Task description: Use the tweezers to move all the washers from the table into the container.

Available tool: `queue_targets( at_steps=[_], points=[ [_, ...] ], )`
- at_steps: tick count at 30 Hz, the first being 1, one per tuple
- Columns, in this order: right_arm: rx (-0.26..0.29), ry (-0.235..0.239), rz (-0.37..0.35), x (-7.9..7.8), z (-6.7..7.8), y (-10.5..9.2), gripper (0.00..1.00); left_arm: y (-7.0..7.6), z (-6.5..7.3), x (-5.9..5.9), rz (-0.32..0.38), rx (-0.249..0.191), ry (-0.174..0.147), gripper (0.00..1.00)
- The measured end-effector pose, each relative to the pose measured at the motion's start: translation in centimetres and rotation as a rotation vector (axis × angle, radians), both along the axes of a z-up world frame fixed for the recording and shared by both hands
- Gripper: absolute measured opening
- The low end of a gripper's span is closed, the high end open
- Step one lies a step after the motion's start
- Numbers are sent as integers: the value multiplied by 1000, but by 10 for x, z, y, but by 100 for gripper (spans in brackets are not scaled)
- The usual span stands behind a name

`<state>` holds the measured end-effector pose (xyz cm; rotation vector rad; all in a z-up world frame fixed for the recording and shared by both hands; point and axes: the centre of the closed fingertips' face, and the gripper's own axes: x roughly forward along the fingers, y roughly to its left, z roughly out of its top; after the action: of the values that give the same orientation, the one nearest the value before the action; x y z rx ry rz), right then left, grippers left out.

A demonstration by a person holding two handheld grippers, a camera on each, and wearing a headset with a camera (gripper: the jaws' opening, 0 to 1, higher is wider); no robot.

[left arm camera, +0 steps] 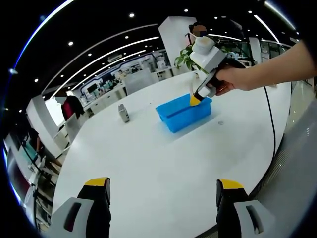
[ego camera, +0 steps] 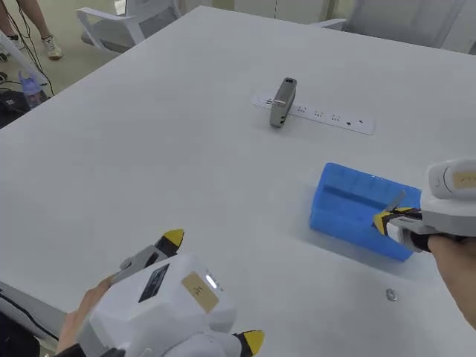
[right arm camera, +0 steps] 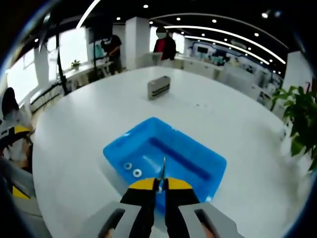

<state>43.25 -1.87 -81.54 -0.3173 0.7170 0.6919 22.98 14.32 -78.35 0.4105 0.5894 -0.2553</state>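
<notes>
R gripper (right arm camera: 159, 184) clenched on tweezers (right arm camera: 163, 171), tips over container (right arm camera: 198, 166); 2 washers (right arm camera: 137, 172) inside. L gripper (left arm camera: 163, 182) released, idle. Stray washer (ego camera: 391, 295) on table (ego camera: 186, 149) near container. Flat, thin: prob slips from tips, skids away.

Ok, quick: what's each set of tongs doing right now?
Left tongs: open, holding nothing.
Right tongs: shut on the tweezers, over the blue container.

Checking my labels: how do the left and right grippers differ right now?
The left gripper is wide open and empty; the right gripper is shut on the tweezers. The left one faces bare table; the right one holds the tweezers over the blue container, where two washers lie. Both have yellow-tipped fingers.
</notes>
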Motion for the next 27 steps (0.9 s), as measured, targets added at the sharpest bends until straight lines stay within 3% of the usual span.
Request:
queue_targets(
  at_steps=[5, 17, 22, 27],
  points=[
    [13, 3, -31, 1, 1, -5, 4, 0, 0, 0, 1, 1, -1, 90],
    [95, -39, -57, -8, 40, -8, 3, -3, 0, -1, -16, 6, 0, 90],
    [118, -61, -67, -22, 57, -14, 3, -3, 0, -1, -22, 9, -3, 90],
    [153, -54, -92, -36, 67, -25, 3, -3, 1, 0, -22, 10, -6, 89]
  ],
)
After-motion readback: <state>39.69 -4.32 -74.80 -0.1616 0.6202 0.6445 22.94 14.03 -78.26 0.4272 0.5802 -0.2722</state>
